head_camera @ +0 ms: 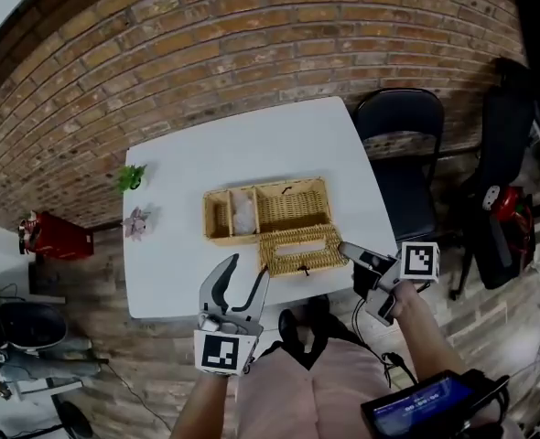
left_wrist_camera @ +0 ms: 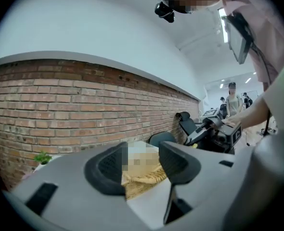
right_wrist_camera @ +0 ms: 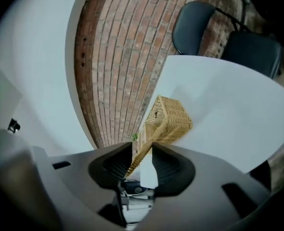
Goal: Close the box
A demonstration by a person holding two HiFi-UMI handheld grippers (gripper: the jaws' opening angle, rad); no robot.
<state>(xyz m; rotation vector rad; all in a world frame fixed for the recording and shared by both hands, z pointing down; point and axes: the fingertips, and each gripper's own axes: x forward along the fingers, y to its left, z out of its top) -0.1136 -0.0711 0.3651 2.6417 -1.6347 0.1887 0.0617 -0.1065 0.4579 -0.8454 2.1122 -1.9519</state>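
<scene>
A wicker box (head_camera: 270,210) stands open in the middle of the white table (head_camera: 252,144). Its lid (head_camera: 297,250) is swung down towards the near table edge. My right gripper (head_camera: 345,249) is at the lid's right end. In the right gripper view the lid's edge (right_wrist_camera: 149,137) runs slantwise between the jaws and touches both pads, so the right gripper (right_wrist_camera: 142,153) is shut on it. My left gripper (head_camera: 250,265) hangs open just in front of the lid's left part, holding nothing. In the left gripper view, the box (left_wrist_camera: 147,179) shows beyond the left gripper (left_wrist_camera: 143,160).
A black chair (head_camera: 400,126) stands at the table's right side. A small green plant (head_camera: 131,177) and a pinkish ornament (head_camera: 138,221) sit at the table's left edge. Something white (head_camera: 243,216) lies in the box's left compartment. A brick wall runs behind the table.
</scene>
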